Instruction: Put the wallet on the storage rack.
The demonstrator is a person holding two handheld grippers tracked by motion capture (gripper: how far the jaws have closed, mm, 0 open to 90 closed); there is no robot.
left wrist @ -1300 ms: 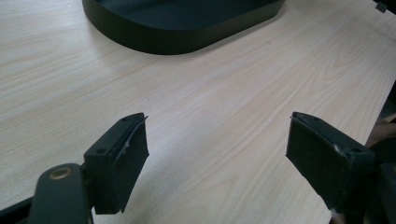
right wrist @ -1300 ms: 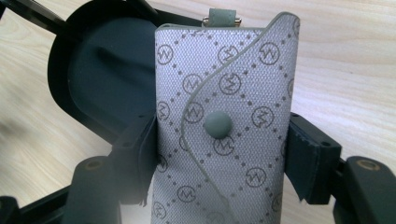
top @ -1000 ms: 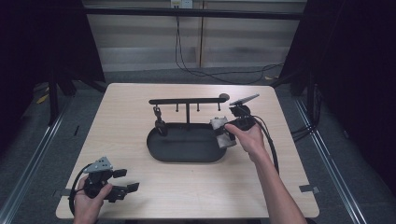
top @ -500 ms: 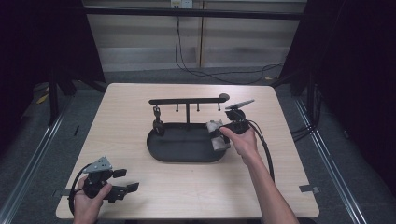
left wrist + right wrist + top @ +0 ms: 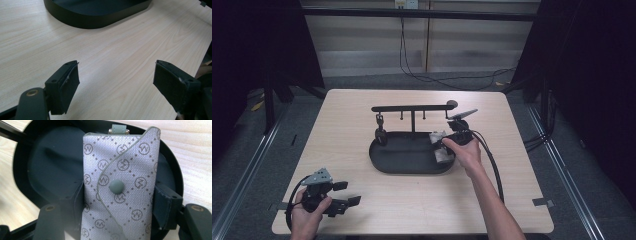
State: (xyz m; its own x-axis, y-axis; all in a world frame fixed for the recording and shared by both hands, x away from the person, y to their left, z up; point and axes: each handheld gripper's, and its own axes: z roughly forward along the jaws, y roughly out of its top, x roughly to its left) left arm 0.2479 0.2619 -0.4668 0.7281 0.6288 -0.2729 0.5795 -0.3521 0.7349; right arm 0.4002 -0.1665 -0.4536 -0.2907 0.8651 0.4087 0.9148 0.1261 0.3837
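Light wood table (image 5: 362,120), grey floor (image 5: 582,165), dark surroundings

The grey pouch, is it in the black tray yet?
Nearly. Done: the right claw has the grey pouch clamped. In hand: it hangs over the black tray, at its right end. Left: set it down and let go. The left claw rests open on the table.

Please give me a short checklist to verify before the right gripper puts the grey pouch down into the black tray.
1. Right gripper shut on the grey patterned fabric pouch: ok.
2. Pouch over the black oval tray: ok.
3. Pouch's snap flap closed: ok.
4. Tray floor below the pouch free: ok.
5. Pouch touching the tray floor: cannot tell.
6. Left gripper open, away from the tray on the light wooden table: ok.
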